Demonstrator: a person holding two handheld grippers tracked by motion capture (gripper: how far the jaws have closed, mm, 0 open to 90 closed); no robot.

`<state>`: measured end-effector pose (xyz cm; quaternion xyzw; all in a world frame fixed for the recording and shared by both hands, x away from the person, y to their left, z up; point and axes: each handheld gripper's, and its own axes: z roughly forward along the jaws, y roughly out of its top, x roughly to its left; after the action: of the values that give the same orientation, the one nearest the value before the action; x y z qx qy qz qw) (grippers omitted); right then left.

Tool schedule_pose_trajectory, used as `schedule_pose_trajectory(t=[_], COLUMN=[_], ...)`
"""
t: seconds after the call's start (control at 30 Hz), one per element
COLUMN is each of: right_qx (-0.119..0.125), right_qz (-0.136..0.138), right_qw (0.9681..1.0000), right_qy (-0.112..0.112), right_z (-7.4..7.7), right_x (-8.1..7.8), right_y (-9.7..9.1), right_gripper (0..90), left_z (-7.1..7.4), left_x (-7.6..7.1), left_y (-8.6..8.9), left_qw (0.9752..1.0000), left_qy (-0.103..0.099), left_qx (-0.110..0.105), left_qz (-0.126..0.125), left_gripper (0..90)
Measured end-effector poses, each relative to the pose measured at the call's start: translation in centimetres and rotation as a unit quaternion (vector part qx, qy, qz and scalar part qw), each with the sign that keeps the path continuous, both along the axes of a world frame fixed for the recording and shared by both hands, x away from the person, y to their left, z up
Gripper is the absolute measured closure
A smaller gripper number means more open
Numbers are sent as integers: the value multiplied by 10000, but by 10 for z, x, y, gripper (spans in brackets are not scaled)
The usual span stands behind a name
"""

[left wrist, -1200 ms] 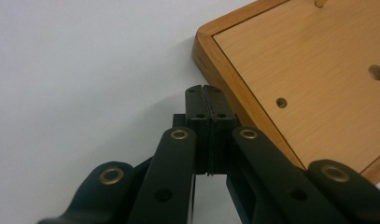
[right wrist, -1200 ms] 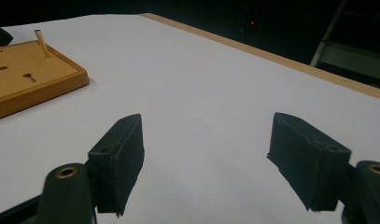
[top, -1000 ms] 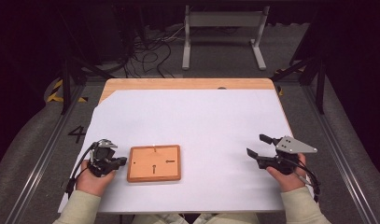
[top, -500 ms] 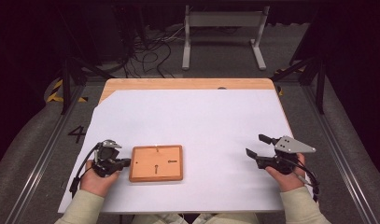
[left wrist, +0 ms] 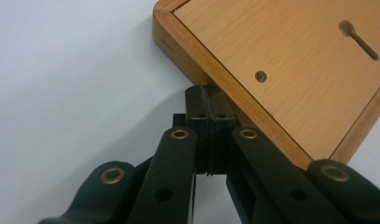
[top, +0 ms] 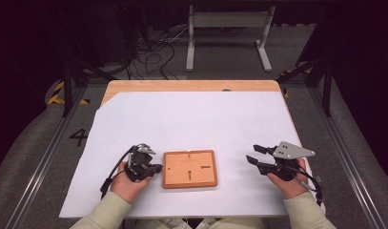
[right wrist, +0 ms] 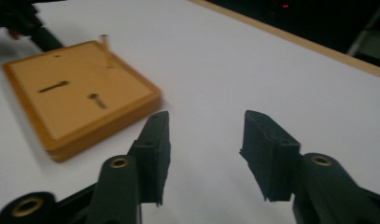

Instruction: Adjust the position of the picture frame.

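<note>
L gripper (top: pixel 156 168) is seen w/ jaws pressed together, nothing pinched; tips are set against the left edge of the wooden board (top: pixel 189 169). R gripper (top: pixel 255 154) is held spread, jaws just been closing, nothing betw. them, well apart from the board on its right. Board is laid flat on the white sheet (top: pixel 196 119), near-centre of the table (top: pixel 182 86). A small peg (right wrist: pixel 104 41) is seen upright at the board's far edge.
</note>
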<state>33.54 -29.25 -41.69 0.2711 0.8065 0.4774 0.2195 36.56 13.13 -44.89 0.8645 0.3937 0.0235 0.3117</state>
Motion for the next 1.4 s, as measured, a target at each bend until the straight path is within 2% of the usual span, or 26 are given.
schedule_pose_trajectory(t=[0.13,0.2,0.27,0.3,0.33,0.37,0.4,0.43,0.53,0.6,0.67,0.73,0.83,0.9,0.97,1.0,1.1,1.17,1.23,1.3,1.33,1.37,1.4], right_qx=[-412,-576,-748,-854,-922,-1025,-1078,-1214,-1625,-1822,-1850,-2021,-1987,-1964,-1948,-1894,-1702,-1697,-1616,-1408,-1408,-1289,-1207], right_qz=[569,870,1214,1389,1510,1679,1769,1896,1961,1819,1763,1565,1172,953,618,452,199,11,-127,-235,-235,-256,-317], right_qw=[9975,9940,9880,9840,9810,9758,9727,9679,9586,9584,9583,9595,9661,9686,9721,9738,9771,9779,9792,9808,9808,9814,9826], right_qy=[114,342,586,714,800,955,1045,1118,1273,1234,1280,1183,1160,1189,1153,1179,1263,1220,1220,1332,1332,1400,1378], right_z=[-1,-3,-6,-8,-9,-10,-12,-15,-24,-26,-26,-26,-26,-26,-26,-26,-27,-27,-28,-29,-29,-29,-31], right_x=[-7,-11,-15,-17,-18,-21,-22,-23,-24,-24,-24,-25,-15,-6,6,14,32,42,50,63,63,70,76], right_y=[21,31,41,46,49,55,58,64,77,81,84,87,84,80,77,75,73,76,77,79,79,80,81], right_gripper=[668,765,860,894,900,900,900,900,900,900,900,900,900,900,900,900,900,900,900,900,900,900,900], left_z=[0,1,3,4,6,7,9,10,12,11,11,12,13,12,11,11,8,7,7,5,5,3,2], left_x=[2,3,4,5,5,5,6,7,11,14,16,17,20,22,26,27,33,38,42,45,45,46,46], left_y=[-19,-19,-15,-12,-9,-6,-3,0,3,4,6,9,10,8,4,3,-2,-5,-10,-15,-15,-16,-17], left_qw=[9999,9998,9998,9996,9993,9990,9986,9982,9975,9978,9977,9973,9968,9968,9968,9968,9973,9971,9972,9975,9975,9979,9982], left_qy=[-33,-105,-144,-195,-273,-332,-383,-419,-493,-462,-448,-481,-527,-534,-552,-559,-514,-530,-540,-519,-519,-482,-453], left_qx=[-5,-48,-118,-160,-266,-288,-368,-422,-464,-404,-417,-422,-427,-399,-371,-380,-318,-317,-290,-286,-286,-239,-184], left_qz=[-150,-174,-108,-84,-33,-7,68,94,188,232,291,360,416,433,439,436,424,446,420,385,385,368,350], left_gripper=[899,898,897,897,895,886,881,877,874,877,887,892,895,895,895,895,895,896,896,896,896,896,896])
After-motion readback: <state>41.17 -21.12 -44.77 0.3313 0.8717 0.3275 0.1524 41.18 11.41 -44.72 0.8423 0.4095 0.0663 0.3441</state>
